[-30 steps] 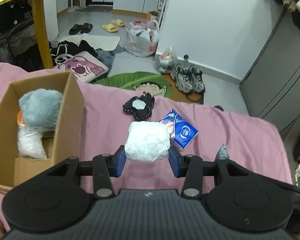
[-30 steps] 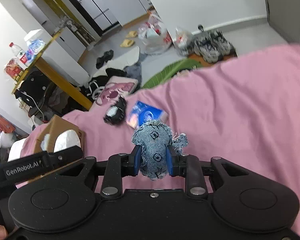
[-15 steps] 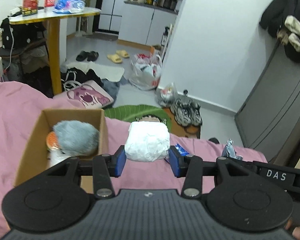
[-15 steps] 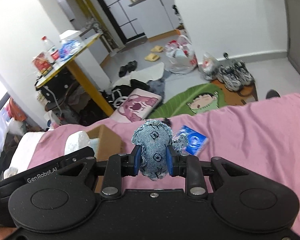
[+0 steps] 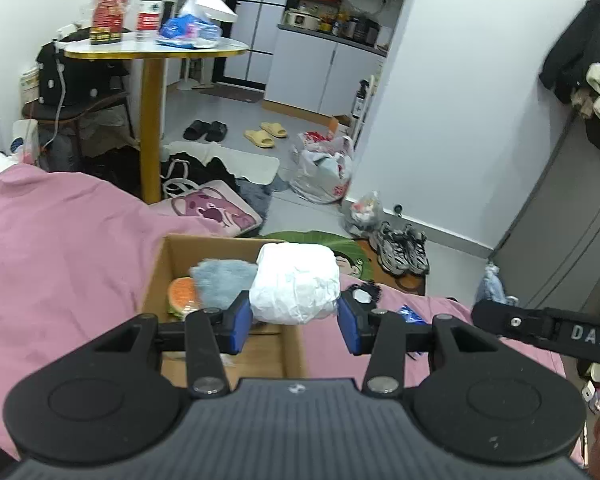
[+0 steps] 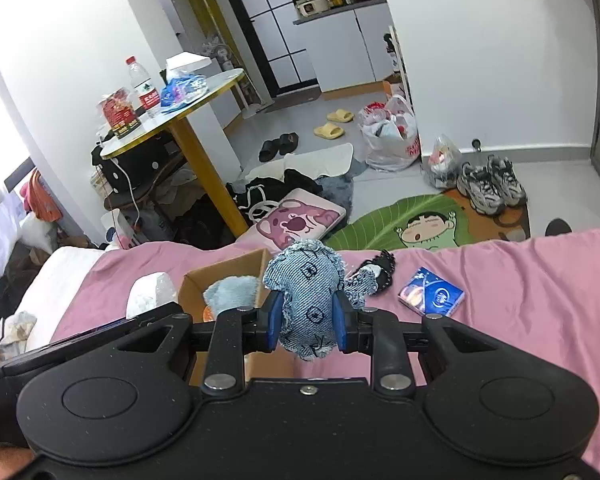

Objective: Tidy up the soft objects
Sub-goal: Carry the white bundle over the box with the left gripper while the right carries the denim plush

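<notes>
White letters "DAS" are showing on the black arm of the right gripper (image 5: 548, 326), seen from the left wrist camera. The red label on the water bottle (image 5: 149, 4) and the print on the red package (image 5: 109, 18) are staying too blurred to read, and so is the blue tissue pack (image 6: 431, 292).

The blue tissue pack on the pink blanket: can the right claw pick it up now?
Probably not yet. The right claw is shut on a denim toy, though the tissue pack lies uncovered.
</notes>
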The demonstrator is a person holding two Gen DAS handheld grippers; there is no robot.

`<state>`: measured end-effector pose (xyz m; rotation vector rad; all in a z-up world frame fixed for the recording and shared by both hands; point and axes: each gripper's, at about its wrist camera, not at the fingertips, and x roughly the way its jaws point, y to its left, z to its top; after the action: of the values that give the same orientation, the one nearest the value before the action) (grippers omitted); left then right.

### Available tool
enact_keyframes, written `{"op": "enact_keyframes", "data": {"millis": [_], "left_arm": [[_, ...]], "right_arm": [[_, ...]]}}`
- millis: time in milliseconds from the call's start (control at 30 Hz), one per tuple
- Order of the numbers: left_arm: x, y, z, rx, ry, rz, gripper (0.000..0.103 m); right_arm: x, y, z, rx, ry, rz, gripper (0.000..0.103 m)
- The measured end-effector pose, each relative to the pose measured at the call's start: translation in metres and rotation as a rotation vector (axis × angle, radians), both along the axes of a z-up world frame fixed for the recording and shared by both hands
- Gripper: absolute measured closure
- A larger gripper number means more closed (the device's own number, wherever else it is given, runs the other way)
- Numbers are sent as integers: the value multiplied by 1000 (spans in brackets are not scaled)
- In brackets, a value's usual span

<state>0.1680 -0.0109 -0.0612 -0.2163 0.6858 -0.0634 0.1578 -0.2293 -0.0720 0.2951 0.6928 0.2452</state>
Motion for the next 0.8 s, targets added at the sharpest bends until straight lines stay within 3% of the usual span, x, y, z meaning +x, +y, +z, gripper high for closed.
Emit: {"op": "enact_keyframes", "data": {"millis": [367,800], "left_arm": [[0,51,1,-52,3,14,59],[4,66,-15,-97,47,39,59]], "right_arm": [[-11,31,8,-23,-40,-10,77],[-11,44,4,-37,-44,-8,76]]}}
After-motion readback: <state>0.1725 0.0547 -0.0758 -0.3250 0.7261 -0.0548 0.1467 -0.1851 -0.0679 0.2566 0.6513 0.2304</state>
